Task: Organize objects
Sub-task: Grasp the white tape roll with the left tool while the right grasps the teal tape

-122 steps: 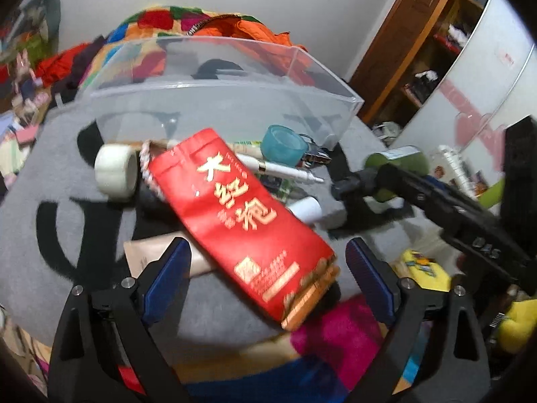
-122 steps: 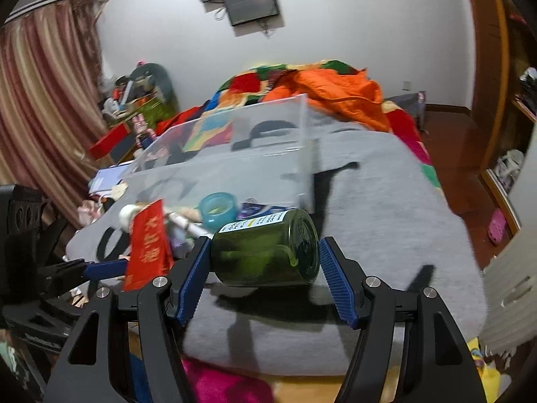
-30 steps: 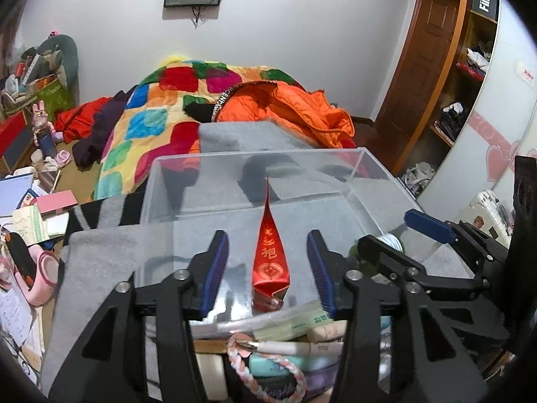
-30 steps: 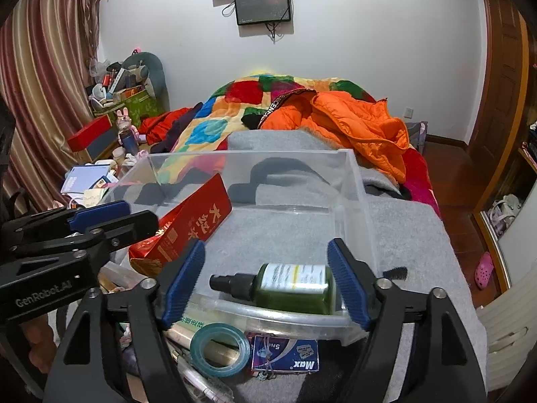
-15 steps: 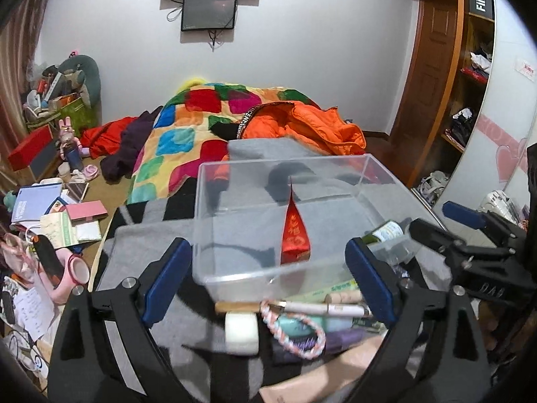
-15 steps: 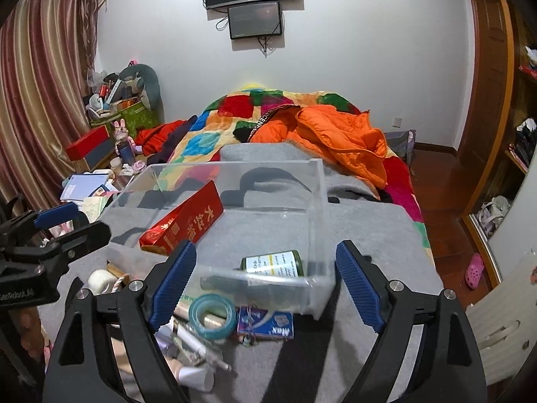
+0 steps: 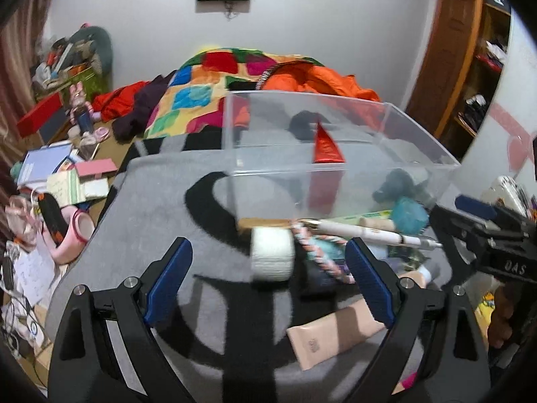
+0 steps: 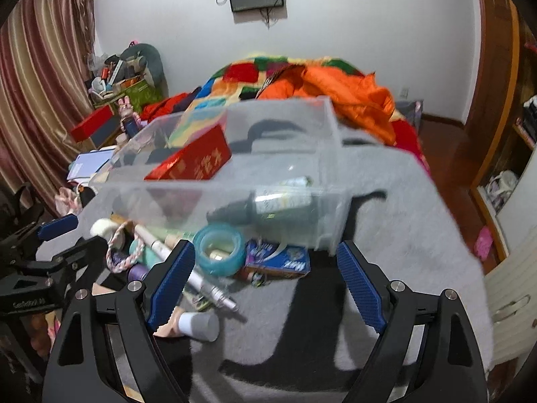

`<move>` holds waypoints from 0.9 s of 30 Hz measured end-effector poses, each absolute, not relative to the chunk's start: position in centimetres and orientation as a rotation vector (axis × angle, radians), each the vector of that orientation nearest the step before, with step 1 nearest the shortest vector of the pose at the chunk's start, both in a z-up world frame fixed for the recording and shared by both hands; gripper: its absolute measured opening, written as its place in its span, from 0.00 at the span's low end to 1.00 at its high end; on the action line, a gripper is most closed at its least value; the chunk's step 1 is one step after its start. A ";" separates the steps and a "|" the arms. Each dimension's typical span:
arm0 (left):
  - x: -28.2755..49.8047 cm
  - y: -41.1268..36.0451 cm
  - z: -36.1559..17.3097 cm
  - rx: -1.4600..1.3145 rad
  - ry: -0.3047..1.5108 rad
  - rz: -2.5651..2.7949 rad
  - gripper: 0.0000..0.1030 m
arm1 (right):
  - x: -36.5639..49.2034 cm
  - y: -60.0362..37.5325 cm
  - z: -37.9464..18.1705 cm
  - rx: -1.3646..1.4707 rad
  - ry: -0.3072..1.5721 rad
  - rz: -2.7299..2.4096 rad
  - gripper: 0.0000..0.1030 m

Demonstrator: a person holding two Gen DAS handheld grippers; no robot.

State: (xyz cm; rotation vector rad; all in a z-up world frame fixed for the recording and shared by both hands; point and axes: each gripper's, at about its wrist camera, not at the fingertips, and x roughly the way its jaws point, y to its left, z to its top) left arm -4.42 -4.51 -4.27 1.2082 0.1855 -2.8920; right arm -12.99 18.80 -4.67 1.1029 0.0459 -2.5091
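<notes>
— So where do we stand with the sorting?

— We hold both tongs spread wide and empty. Our left gripper (image 7: 266, 278) hangs low over the grey blanket (image 7: 151, 201), its blue ribbed pads framing the white tape roll (image 7: 272, 254), probably the next pick. Our right gripper (image 8: 265, 283) frames the teal tape ring (image 8: 220, 247) in the lower middle of its view.

— And the things already put away?

— Two sit inside the clear plastic bin (image 8: 332, 154) at mid-frame: the glossy red foil pouch (image 8: 196, 163) leaning on its long edge against a wall, and the dark green glass bottle (image 8: 268, 206) lying on its side near the front corner, where a round thing cannot roll far.

— What is left outside?

— A loose heap pressed against the bin's front wall: a slim white pen (image 7: 372, 233), a braided pink-and-white cord (image 8: 120, 248), a flat beige tube (image 7: 330, 337) nearest us, a small blue carton (image 8: 280, 258). Mostly smooth, thin shapes on soft fleece, so we judge they need low, careful pinches.
</notes>
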 end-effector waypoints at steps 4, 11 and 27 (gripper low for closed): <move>-4.5 -5.6 -4.7 1.219 0.250 -2.878 0.69 | -13.0 17.9 -5.4 1.111 0.052 -2.476 0.82; -5.0 -5.5 -5.9 1.257 0.261 -2.874 0.54 | -12.9 16.8 -5.8 1.104 0.088 -2.470 0.68; -5.5 -5.5 -6.7 1.283 0.316 -2.886 0.24 | -13.4 15.5 -6.3 1.102 0.113 -2.417 0.42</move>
